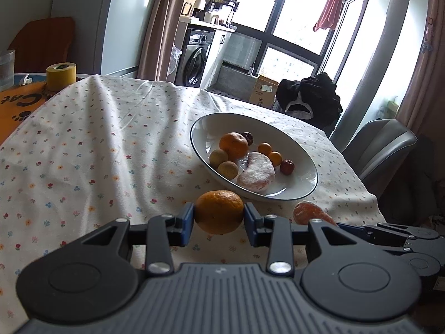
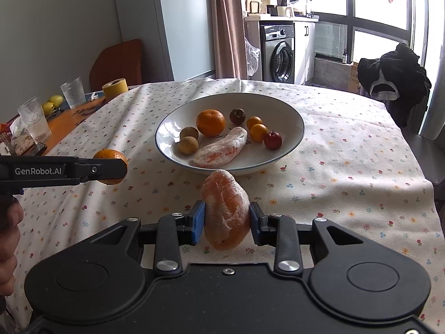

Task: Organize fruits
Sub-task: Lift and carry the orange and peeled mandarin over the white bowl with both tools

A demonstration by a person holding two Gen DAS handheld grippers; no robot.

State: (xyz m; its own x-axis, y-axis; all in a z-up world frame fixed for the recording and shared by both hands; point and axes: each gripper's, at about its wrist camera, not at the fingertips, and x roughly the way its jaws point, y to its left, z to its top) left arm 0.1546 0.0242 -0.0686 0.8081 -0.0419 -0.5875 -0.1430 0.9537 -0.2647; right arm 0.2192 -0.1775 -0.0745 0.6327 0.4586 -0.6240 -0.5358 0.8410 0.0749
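Carrying a fruit in each gripper, you are in the middle of the loading step, with both loads near the front edge of the table (image 2: 361, 167) and short of the plate (image 2: 289, 103). The plate sits toward the table's far right, its near rim just beyond your grippers, and it already holds an orange (image 2: 210, 122), a peeled half (image 2: 222, 150) and several small fruits: two brown ones by the left rim, two little orange ones and two dark red ones toward the right. Your left gripper (image 1: 219, 220) is clamped on a whole orange (image 1: 219, 211), pads pressing its two sides, held above the cloth to the left of the plate's near rim. Your right gripper (image 2: 227, 222) is clamped on a peeled half-orange (image 2: 226, 208), soft and membrane-covered, held right before the near rim. The next move, as I judge it, calls for lifting each load over the rim and easing it into bare plate: the front right looks freest. Go gently with the peeled piece, since it will likely squash or stick to the pads on release.
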